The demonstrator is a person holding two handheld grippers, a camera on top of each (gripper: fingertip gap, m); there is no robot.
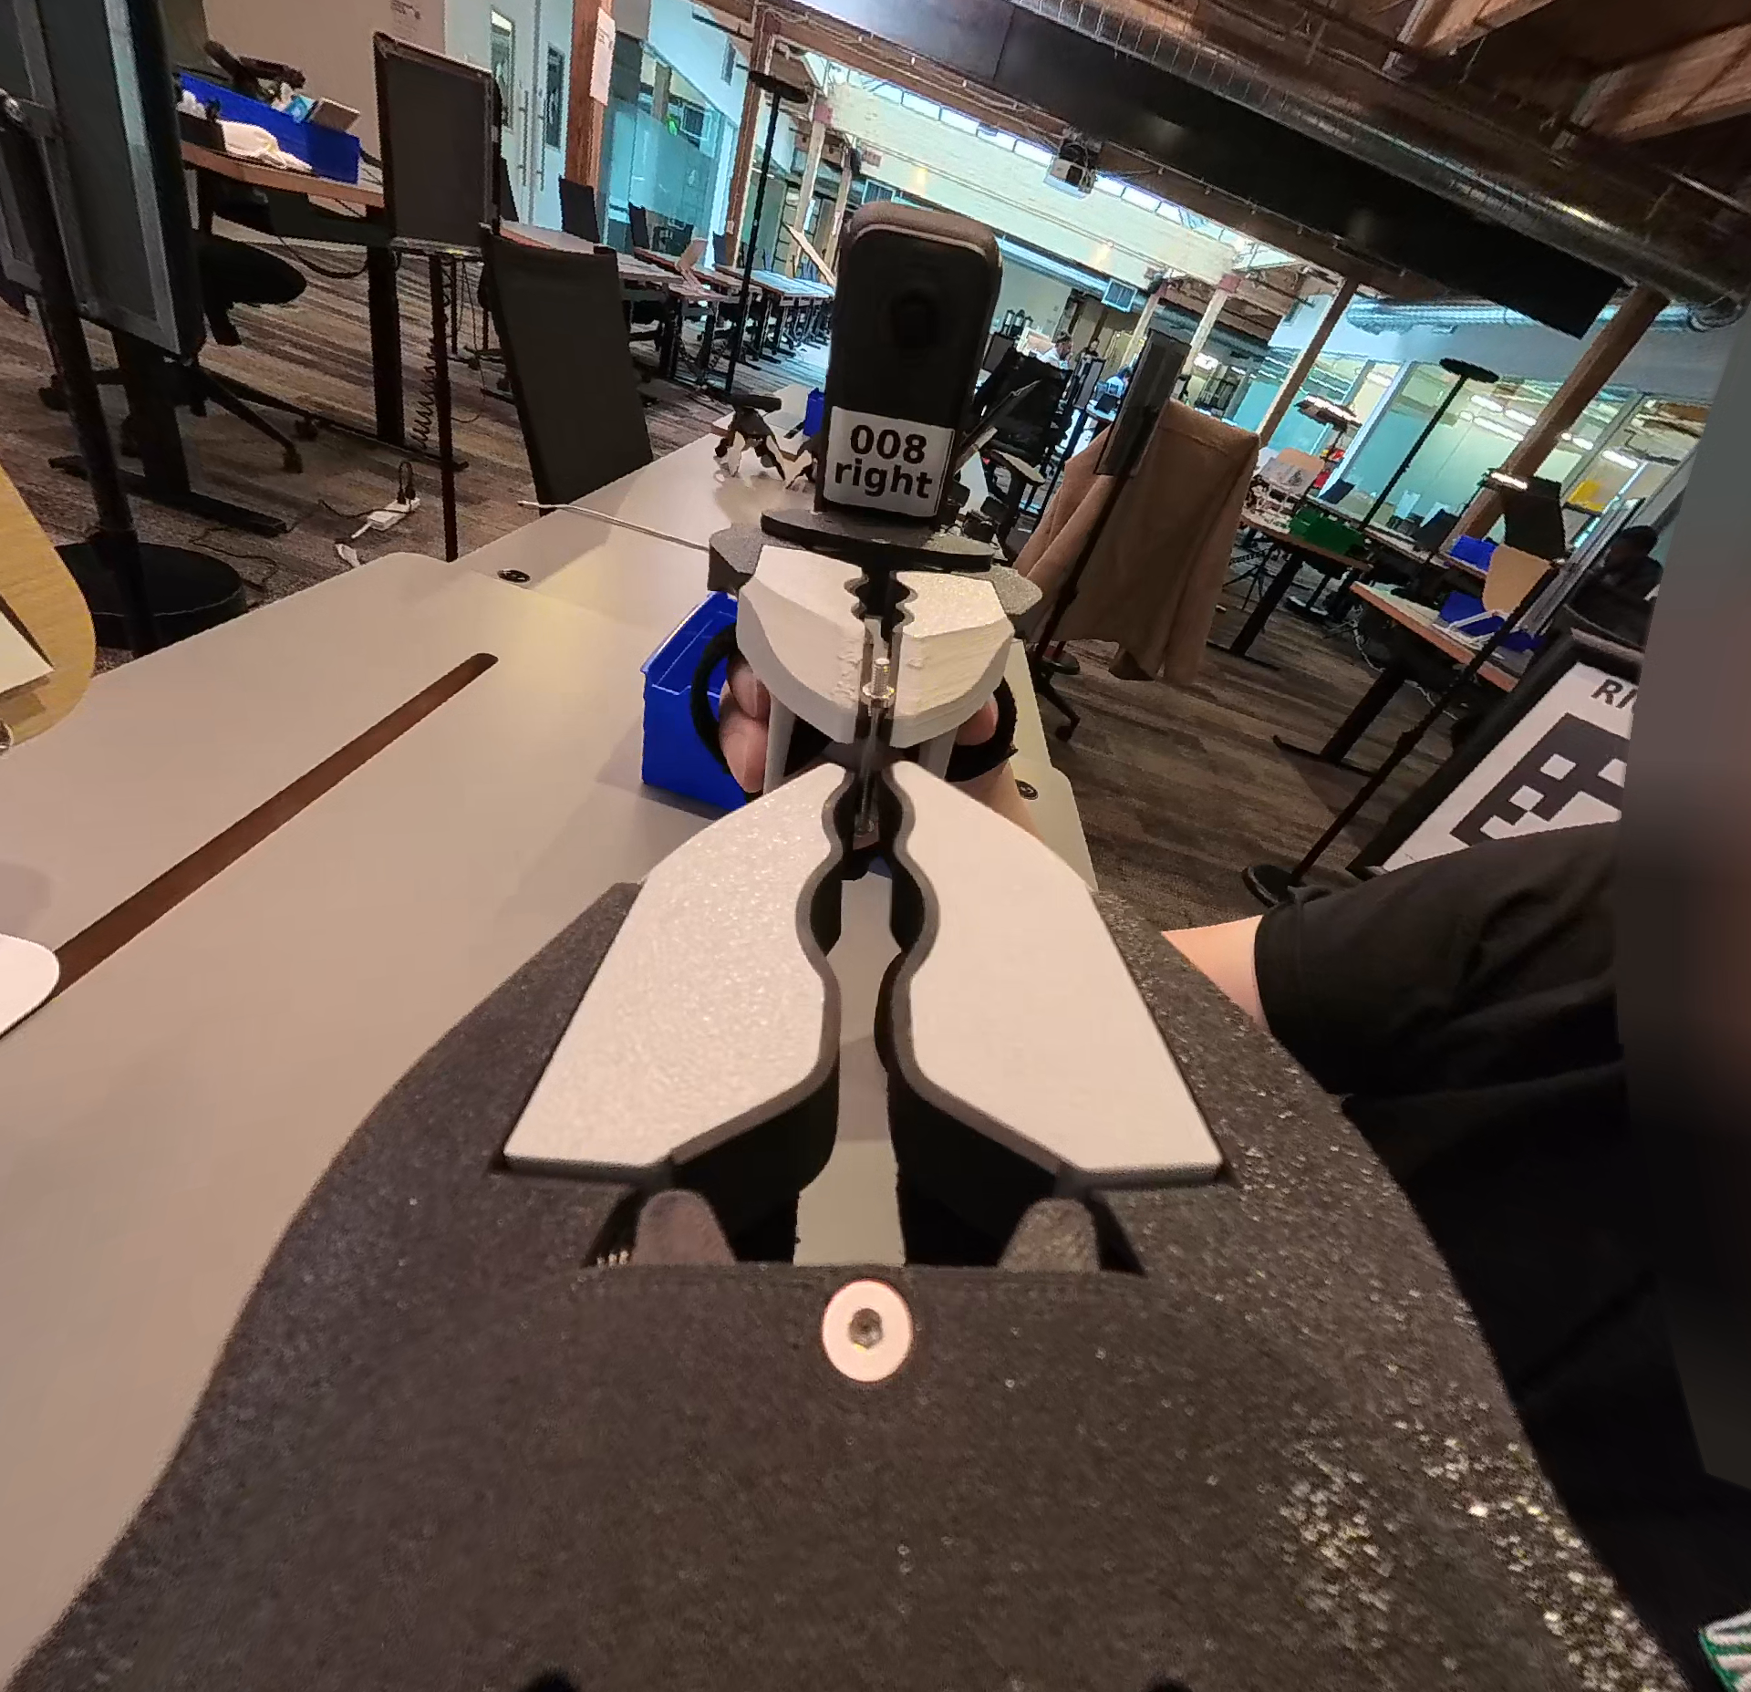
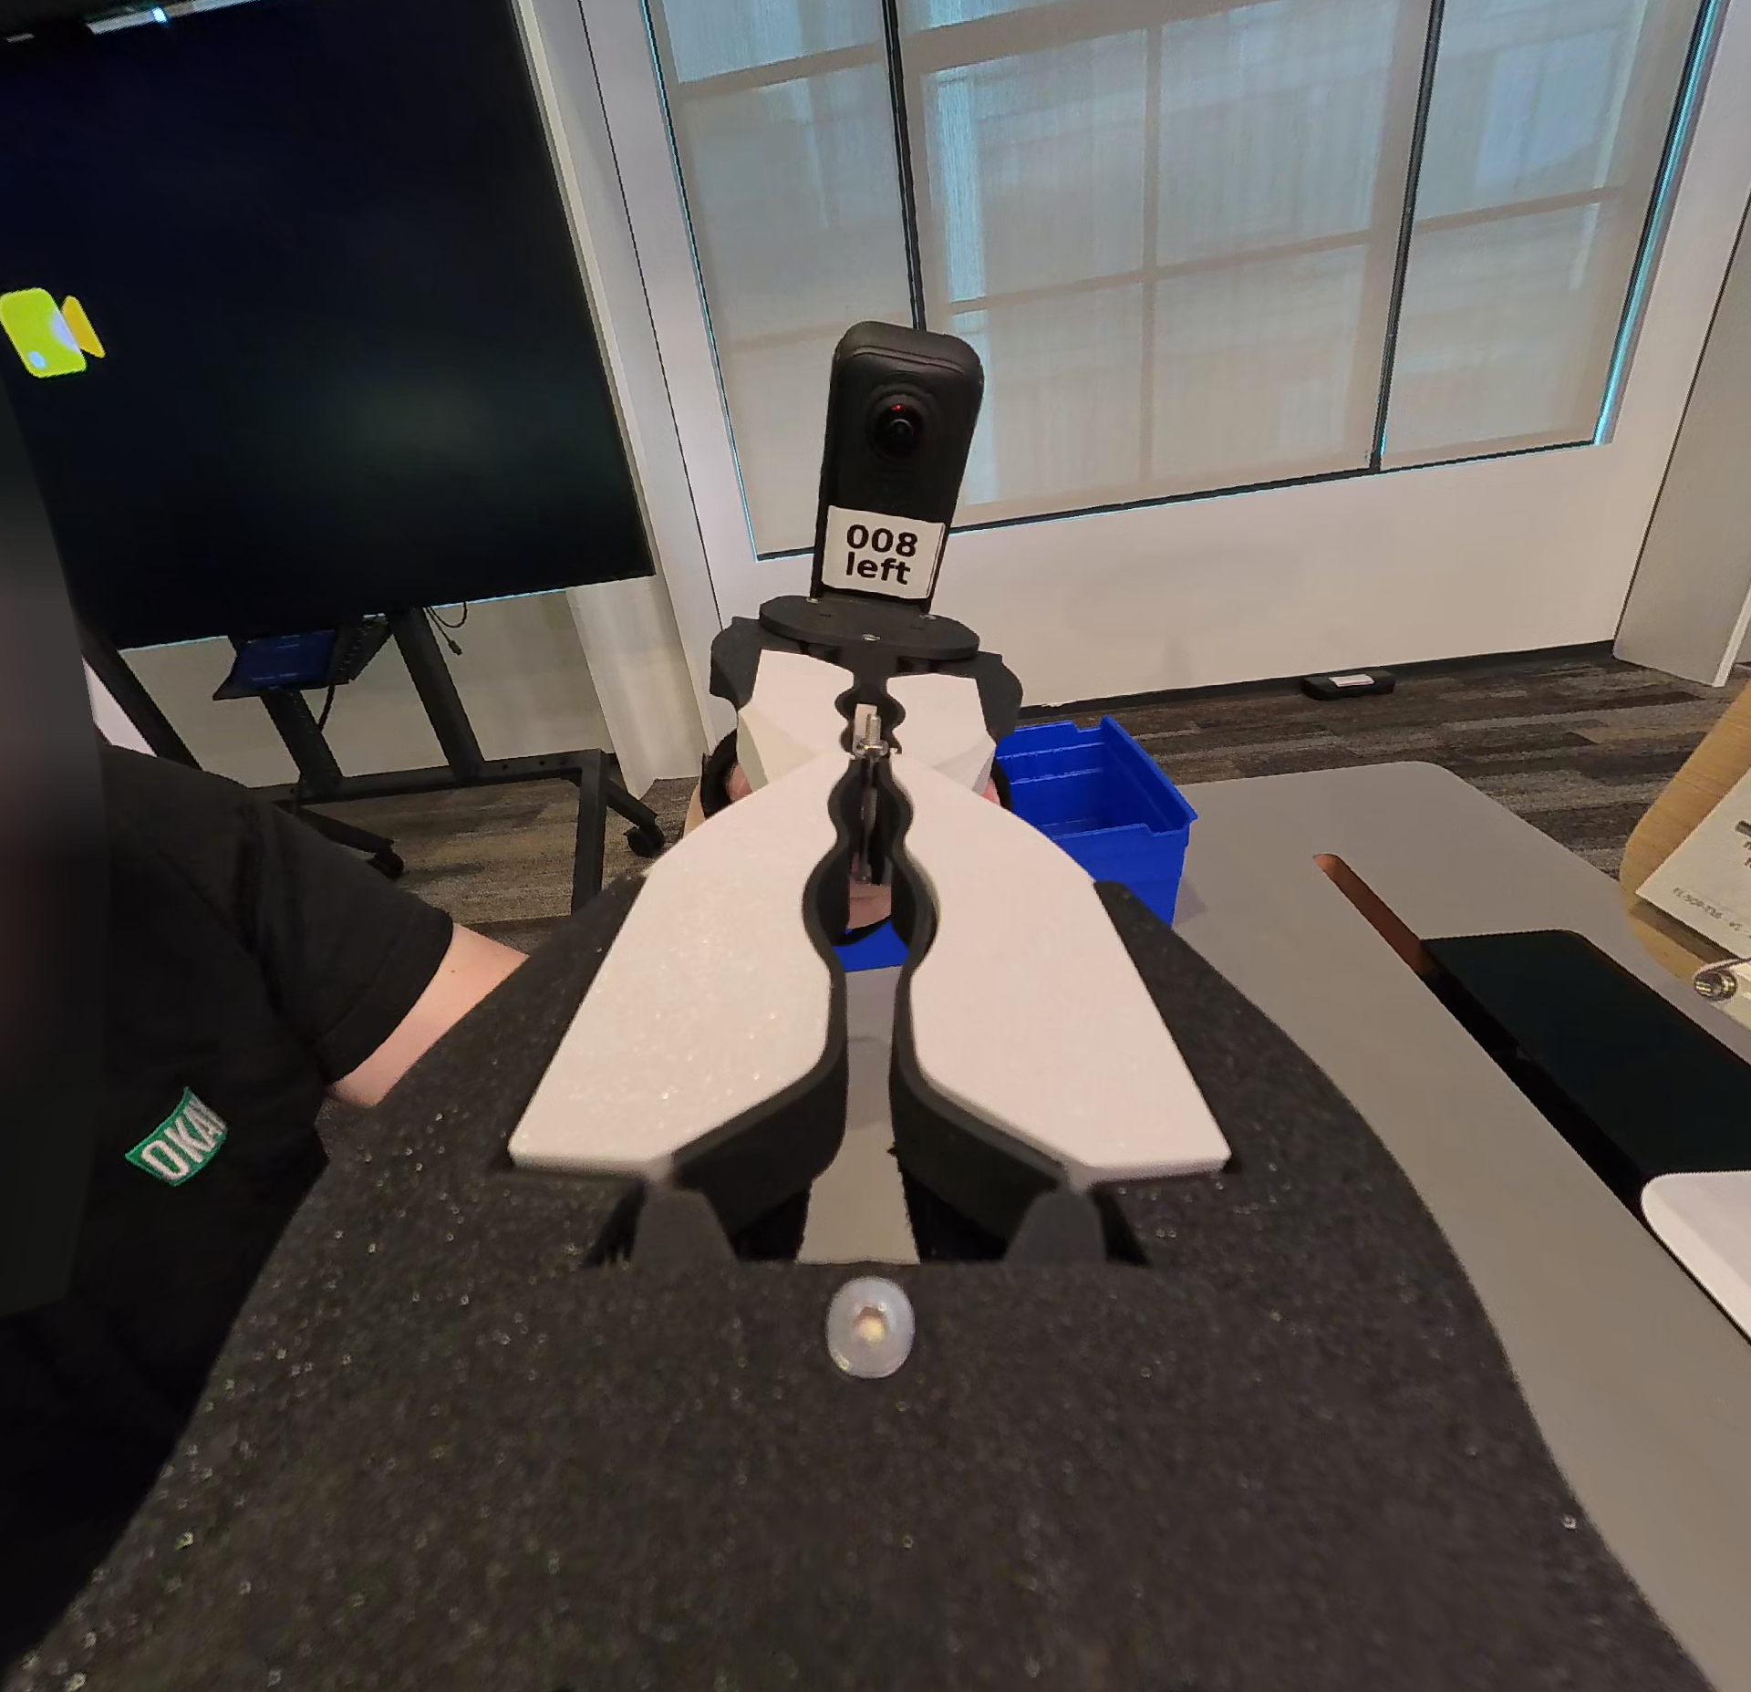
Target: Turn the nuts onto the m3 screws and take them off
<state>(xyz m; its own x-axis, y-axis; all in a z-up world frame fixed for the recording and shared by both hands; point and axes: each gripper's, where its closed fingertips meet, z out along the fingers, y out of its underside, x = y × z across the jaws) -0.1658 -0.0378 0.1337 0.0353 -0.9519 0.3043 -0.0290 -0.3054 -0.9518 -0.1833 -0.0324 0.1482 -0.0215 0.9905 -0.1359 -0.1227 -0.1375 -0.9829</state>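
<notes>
Here the left gripper [image 1: 864,817] and right gripper [image 2: 867,817] meet tip to tip above the grey table [image 1: 284,888], jaws of each pressed together on the M3 screw [image 1: 877,689] and its nut [image 2: 873,746]; which holds which is unclear. Misaligned axes would likely cross-thread or drop the nut. A blue bin [image 2: 1099,803] sits just beyond.

Bright even daylight, window [image 2: 1232,206] glowing behind, soft shadows, sharp focus, wide-angle bending at edges
</notes>
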